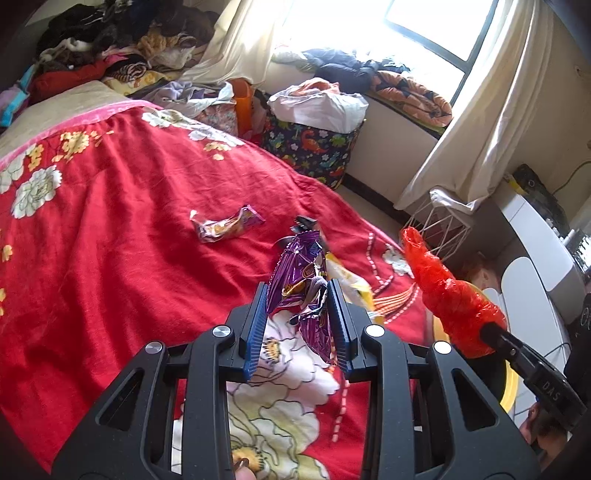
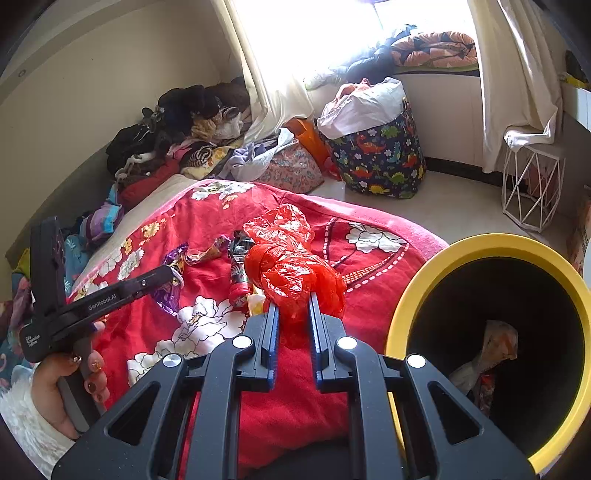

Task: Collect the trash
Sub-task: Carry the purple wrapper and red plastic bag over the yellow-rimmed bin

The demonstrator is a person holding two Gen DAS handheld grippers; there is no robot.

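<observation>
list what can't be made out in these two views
- Yellow bin: the right wrist view leaves its depths dark and its far side cut off; contents unidentifiable.
- Purple wrapper in the left claw: print crumpled, unreadable.
- Red plastic bag in the right claw: hides trash behind it.
- Window: overexposed.

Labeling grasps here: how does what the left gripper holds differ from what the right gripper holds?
The left gripper clamps a purple wrapper: shiny printed foil, flattened and creased. The right gripper clamps a red plastic bag: plain translucent film, bunched into a bulkier wad. The wrapper stands up between wider-set fingers; the bag spills forward past narrower-set ones. Both are crumpled trash held above the red bedspread.
</observation>
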